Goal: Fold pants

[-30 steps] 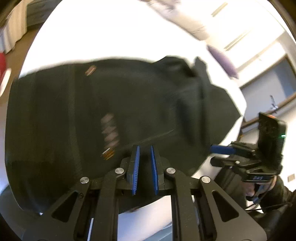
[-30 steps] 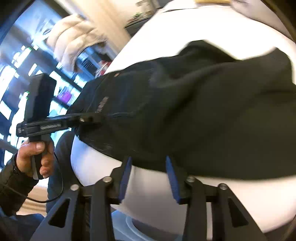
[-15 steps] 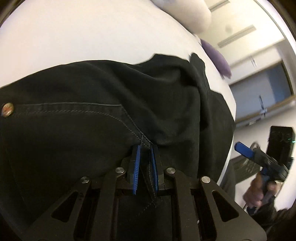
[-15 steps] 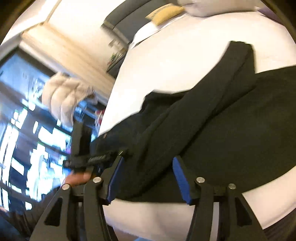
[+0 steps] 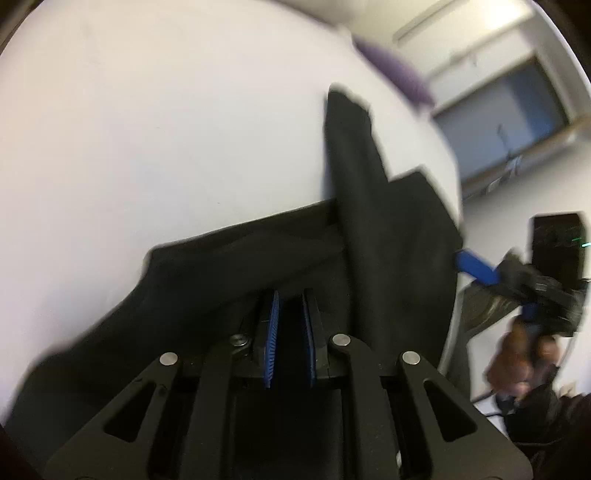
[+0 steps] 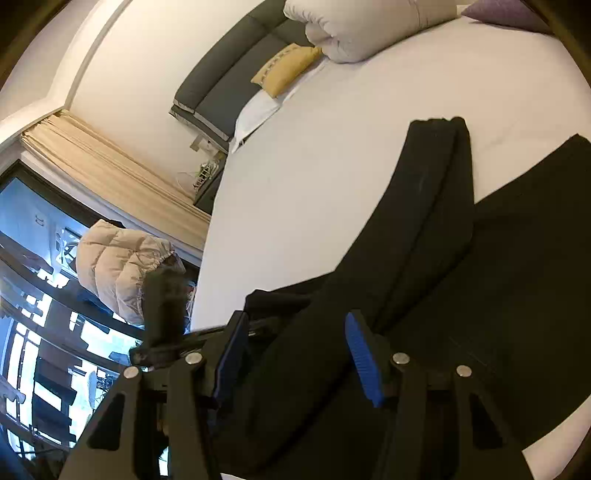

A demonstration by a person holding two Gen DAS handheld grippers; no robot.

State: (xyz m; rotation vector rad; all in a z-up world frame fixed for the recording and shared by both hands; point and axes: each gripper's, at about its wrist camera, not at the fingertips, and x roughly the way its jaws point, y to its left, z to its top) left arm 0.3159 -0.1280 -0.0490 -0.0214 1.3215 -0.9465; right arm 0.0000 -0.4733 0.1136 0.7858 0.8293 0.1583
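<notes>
Black pants (image 5: 369, 236) lie on a white bed (image 5: 147, 129), partly folded, one leg lying over the rest toward the far side. My left gripper (image 5: 290, 325) is shut on the pants' near edge, black cloth pinched between its blue pads. In the right wrist view the pants (image 6: 424, 240) fill the lower right. My right gripper (image 6: 295, 350) is open, its blue pads on either side of a fold of the pants. The right gripper also shows in the left wrist view (image 5: 476, 267), at the pants' right edge.
A grey duvet (image 6: 362, 26), a yellow pillow (image 6: 284, 68) and a dark headboard (image 6: 229, 81) sit at the bed's far end. A purple cushion (image 5: 391, 72) lies near the far edge. A beige puffer jacket (image 6: 118, 269) hangs by the window at left.
Both grippers have moved in over the pants. The left gripper took hold of the near edge and lifted it, so the cloth now bunches nearer the camera. The right gripper stays open.
</notes>
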